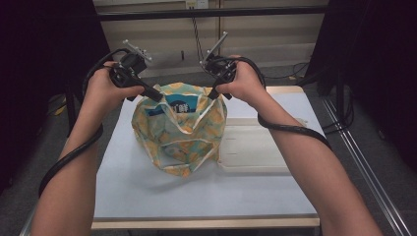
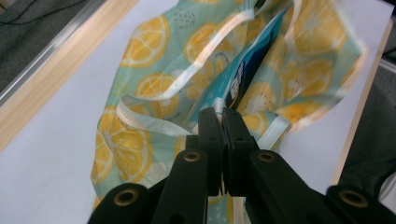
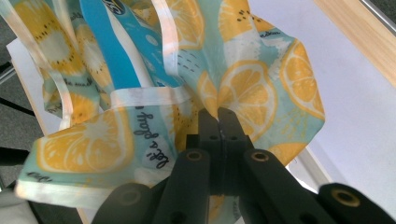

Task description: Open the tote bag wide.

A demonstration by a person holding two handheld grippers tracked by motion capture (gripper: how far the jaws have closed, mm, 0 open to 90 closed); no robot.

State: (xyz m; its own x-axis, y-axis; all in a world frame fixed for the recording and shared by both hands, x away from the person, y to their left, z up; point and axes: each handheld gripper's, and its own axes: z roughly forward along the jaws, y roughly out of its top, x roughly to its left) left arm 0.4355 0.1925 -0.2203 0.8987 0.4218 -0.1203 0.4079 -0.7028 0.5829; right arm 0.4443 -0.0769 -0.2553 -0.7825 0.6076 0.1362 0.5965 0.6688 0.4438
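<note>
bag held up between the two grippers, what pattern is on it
Orange lemon slices on pale teal, with white trim on the bag; clearest in the right gripper view.

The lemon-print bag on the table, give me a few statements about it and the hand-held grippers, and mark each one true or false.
1. Both hand-held grippers are clamped on the lemon-print bag. True: the left hand-held gripper and the right hand-held gripper each pinch its fabric with jaws shut.
2. The bag is empty. False: a blue package sticks up inside its mouth.
3. A white tray lies on the table to the bag's right in the high view. True.
4. The bag's pattern shows strawberries. False: it shows orange-yellow citrus slices on pale teal.
5. The bag lies flat and closed. False: it is held up by its top edges, with its mouth open.
</note>
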